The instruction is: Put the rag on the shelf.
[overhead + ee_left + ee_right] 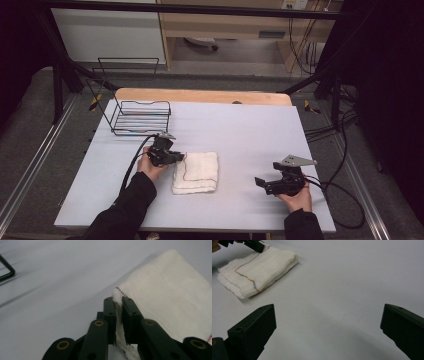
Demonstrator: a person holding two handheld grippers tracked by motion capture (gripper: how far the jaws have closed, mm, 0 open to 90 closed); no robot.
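Currently the left gripper (119, 305) has its jaws pinched on one corner of the folded white towel (196, 172), which lies mid-bench (250, 130), near the wire rack (141, 118). The right gripper (263, 184) hovers well apart, jaws spread wide. Risk: the bite takes only the corner's edge; lifting could slip it free or pull the folds open.

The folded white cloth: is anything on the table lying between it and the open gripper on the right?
Nothing visible. Bare grey table separates the right gripper, jaws wide apart, from the folded white cloth with coloured stitching. The left gripper is already clamped on the cloth's corner.
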